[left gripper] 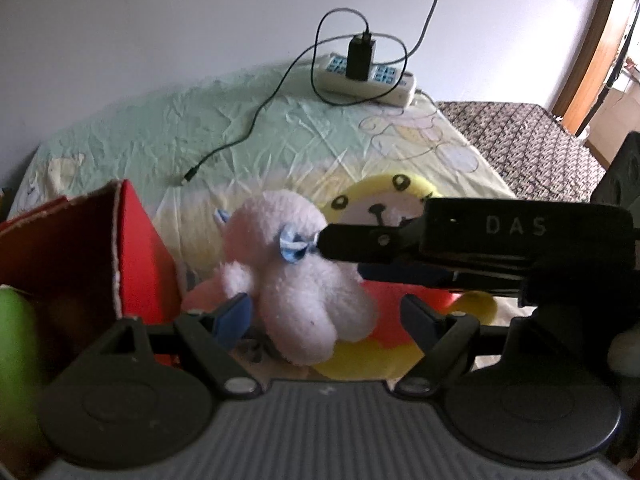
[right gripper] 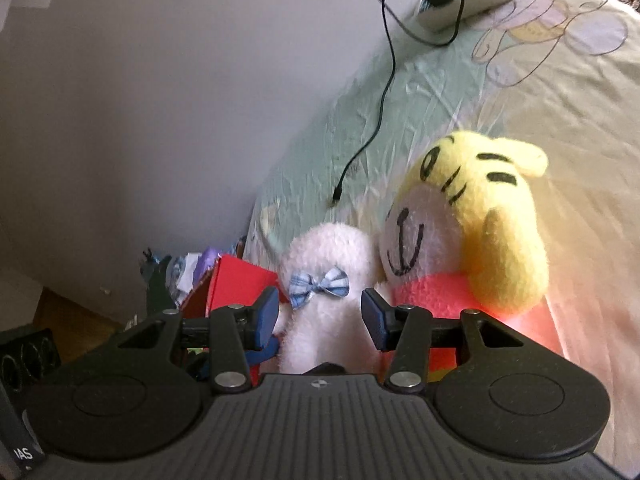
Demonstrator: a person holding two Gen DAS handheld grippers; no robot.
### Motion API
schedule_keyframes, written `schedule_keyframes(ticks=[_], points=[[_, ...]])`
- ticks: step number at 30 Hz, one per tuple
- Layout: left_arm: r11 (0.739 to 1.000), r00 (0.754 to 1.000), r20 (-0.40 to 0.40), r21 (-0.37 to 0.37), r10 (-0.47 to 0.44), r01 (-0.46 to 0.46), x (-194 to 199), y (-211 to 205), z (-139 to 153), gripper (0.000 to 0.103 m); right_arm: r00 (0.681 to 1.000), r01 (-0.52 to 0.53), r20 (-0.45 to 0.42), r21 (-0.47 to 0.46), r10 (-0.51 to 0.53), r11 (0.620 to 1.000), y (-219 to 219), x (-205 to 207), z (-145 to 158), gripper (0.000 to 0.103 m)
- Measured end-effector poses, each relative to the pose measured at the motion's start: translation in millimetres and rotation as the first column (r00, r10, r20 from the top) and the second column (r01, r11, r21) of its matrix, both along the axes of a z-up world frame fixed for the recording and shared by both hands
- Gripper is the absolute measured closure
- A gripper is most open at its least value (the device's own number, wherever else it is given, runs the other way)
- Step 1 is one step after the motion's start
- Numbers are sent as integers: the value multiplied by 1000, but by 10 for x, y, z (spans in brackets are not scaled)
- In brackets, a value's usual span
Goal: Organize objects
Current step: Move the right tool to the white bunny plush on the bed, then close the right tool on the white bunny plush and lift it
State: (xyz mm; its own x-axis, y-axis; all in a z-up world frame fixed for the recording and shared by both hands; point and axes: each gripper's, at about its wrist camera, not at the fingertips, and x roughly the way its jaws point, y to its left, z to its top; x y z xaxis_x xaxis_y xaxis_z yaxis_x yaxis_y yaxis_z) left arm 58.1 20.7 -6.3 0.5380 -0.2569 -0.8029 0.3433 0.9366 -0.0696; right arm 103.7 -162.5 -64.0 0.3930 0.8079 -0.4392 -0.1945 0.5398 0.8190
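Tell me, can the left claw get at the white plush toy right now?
Probably yes. The white plush toy sits between the open fingers of the left claw. The right claw reaches in at the toy's bow tie and may crowd a grab.

Plain white wall [left gripper: 200, 20] behind a bed [left gripper: 320, 132] with pale cartoon-print sheet, daylit.

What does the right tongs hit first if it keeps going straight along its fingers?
Most likely the white plush toy. It sits between the open fingers of the right tongs, body already in the gap, bow tie level with the tips. The yellow bear plush lies to the right, off that line. Depth is approximate.
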Motion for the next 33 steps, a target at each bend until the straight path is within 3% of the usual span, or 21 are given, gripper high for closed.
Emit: schedule_keyframes(ticks=[6,13,18,33], points=[[1000,999,-48,7,19,-19,157,1,-146,21,1000,-29,0,-14,29,999,81,89,-42,56],[1000,999,-36,16,8,-8,261,-26,-198,26,996,-73,40,-86,77,994,194,125,-75,58],[1000,999,-34,3,-8,8,253,-58,-194,26,993,-105,47,-71,108,992,161,98,-87,65],[998,998,-11,-23,-59,59,-110,-51,21,26,988,-122,88,-36,125,992,28,-218,108,69]])
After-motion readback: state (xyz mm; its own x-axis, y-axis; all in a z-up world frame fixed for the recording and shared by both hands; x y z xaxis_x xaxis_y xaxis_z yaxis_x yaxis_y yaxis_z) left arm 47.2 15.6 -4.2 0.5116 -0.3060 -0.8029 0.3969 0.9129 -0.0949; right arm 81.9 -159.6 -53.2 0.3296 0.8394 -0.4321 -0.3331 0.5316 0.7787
